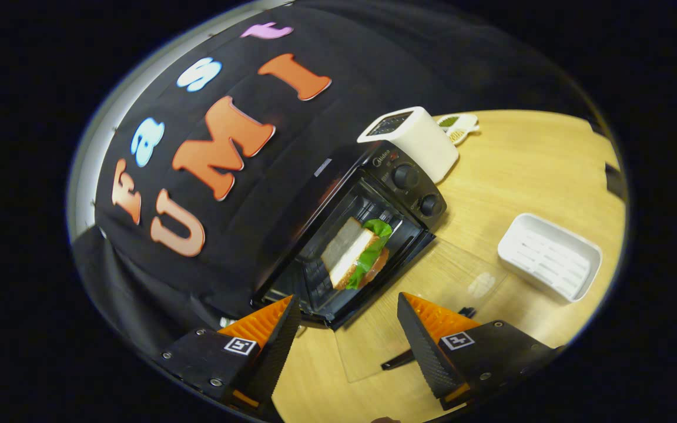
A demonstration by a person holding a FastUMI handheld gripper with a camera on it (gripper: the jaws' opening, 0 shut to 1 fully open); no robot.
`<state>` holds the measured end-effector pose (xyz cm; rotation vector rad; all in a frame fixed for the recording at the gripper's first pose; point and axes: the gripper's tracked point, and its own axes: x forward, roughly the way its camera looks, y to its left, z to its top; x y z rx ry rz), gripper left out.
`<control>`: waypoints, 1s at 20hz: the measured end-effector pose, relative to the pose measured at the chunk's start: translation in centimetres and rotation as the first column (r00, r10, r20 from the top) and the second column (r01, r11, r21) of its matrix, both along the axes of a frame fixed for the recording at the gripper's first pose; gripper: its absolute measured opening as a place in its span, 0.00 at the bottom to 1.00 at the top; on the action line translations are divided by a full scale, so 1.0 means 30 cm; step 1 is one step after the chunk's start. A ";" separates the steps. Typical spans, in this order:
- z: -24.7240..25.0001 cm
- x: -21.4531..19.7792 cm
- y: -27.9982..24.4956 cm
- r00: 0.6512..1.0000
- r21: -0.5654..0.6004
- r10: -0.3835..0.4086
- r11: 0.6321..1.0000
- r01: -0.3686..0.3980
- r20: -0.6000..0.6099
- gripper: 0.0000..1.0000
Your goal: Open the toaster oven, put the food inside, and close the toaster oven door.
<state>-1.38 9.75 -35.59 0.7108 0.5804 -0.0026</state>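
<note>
On the wooden table (pixel 526 158), gripper (pixel 350 329) gapes empty before sandwich (pixel 355 251) in toaster oven (pixel 368 229).

My one camera rides on me and looks forward along my two fingers, whose tips show low in its view, spread apart. It is rolled hard to one side, so the pale wooden desk (pixel 526 170) slants. It looks down from close by into the open black toaster oven (pixel 356 235) just ahead of my jaws.
</note>
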 end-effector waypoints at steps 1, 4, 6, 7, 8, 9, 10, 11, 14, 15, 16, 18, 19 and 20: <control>0.006 -0.038 -0.021 1.000 -0.063 0.028 0.998 -0.028 -0.002 0.98; -0.024 -0.134 -0.054 0.994 -0.240 0.103 0.965 -0.107 -0.031 0.98; -0.084 -0.183 -0.079 0.986 -0.358 0.146 0.919 -0.165 -0.080 0.98; -0.119 -0.202 -0.089 0.980 -0.416 0.167 0.888 -0.198 -0.109 0.98; -0.150 -0.221 -0.091 0.971 -0.460 0.195 0.856 -0.237 -0.136 0.99; -0.177 -0.236 -0.088 0.961 -0.492 0.223 0.826 -0.274 -0.160 0.98; -0.209 -0.248 -0.077 0.949 -0.522 0.254 0.793 -0.315 -0.188 0.99; -0.243 -0.254 -0.079 0.936 -0.547 0.276 0.759 -0.352 -0.219 0.99; -0.330 -0.271 -0.061 0.899 -0.523 0.315 0.734 -0.434 -0.304 0.99; -0.359 -0.271 -0.059 0.889 -0.516 0.319 0.728 -0.452 -0.329 0.99; -0.385 -0.269 -0.061 0.879 -0.519 0.324 0.715 -0.469 -0.349 0.99; -0.422 -0.252 -0.049 0.859 -0.526 0.346 0.684 -0.506 -0.377 0.99; -0.433 -0.244 -0.044 0.851 -0.525 0.355 0.674 -0.520 -0.387 0.99; -0.431 -0.239 -0.048 0.848 -0.524 0.357 0.671 -0.525 -0.392 0.99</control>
